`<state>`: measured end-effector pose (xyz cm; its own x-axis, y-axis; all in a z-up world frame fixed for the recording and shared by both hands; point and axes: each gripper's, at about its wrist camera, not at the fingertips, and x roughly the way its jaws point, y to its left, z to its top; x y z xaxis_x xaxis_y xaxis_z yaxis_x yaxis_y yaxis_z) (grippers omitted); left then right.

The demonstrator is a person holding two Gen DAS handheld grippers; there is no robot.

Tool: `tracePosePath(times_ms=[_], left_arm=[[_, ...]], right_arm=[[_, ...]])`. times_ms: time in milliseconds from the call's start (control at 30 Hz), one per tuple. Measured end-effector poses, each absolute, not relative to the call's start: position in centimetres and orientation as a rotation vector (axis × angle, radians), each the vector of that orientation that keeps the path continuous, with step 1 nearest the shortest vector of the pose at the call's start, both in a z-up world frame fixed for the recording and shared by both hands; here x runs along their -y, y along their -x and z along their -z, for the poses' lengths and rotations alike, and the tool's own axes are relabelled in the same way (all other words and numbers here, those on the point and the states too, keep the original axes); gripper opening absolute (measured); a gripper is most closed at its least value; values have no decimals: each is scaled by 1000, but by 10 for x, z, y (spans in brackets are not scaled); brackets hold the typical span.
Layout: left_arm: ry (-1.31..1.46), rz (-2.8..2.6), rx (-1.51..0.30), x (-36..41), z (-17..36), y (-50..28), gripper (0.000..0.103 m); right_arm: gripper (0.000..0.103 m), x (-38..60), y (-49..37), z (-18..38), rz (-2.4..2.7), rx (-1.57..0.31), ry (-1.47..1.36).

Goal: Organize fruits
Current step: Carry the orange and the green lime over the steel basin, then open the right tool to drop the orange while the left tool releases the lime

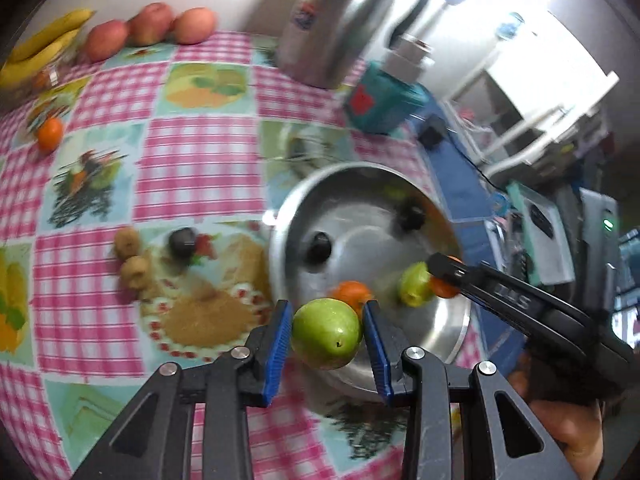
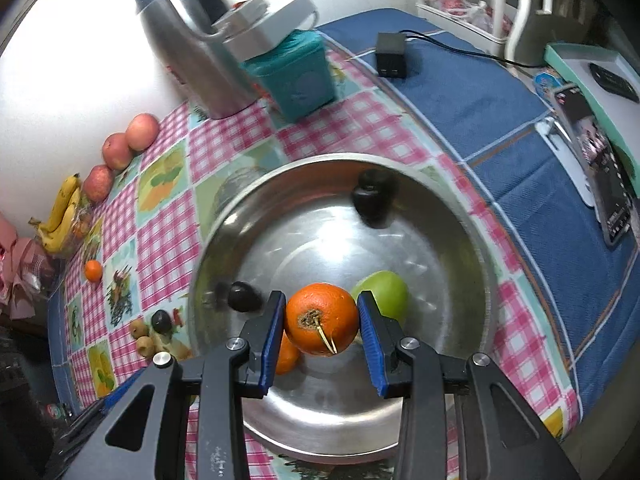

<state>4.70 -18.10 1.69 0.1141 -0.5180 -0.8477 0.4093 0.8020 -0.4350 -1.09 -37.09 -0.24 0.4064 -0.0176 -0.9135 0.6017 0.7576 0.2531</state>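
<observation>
Both claws angle steeply down over the steel bowl (image 2: 460,216), left gripper (image 1: 326,332) clamped on a green fruit (image 1: 325,334), right gripper (image 2: 322,320) clamped on an orange (image 2: 321,319), whose dry stem only the right wrist view shows.

green fruit (image 1: 325,334), orange (image 2: 321,319), pink-checked tablecloth (image 1: 200,160), silver bowl (image 2: 460,240)

A white wall (image 2: 60,60) rises behind the checked tablecloth (image 1: 200,160), with white shelving (image 1: 552,92) brightly lit beside it.

A steel kettle (image 2: 192,48) stands beside a teal box (image 2: 296,76) on the checked tablecloth (image 2: 168,216).
</observation>
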Motion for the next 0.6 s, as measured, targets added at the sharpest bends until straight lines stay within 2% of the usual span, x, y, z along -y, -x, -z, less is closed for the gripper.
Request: tracePosePath(times_ms=[267,600], left_arm=[[23,755,-1322,217,-2,-28,39],[-18,746,-1338,223,8,-25,39]], right_arm=[[38,394,27,8,545,-1111,-628],[38,401,30,16,575,-1142,-642]])
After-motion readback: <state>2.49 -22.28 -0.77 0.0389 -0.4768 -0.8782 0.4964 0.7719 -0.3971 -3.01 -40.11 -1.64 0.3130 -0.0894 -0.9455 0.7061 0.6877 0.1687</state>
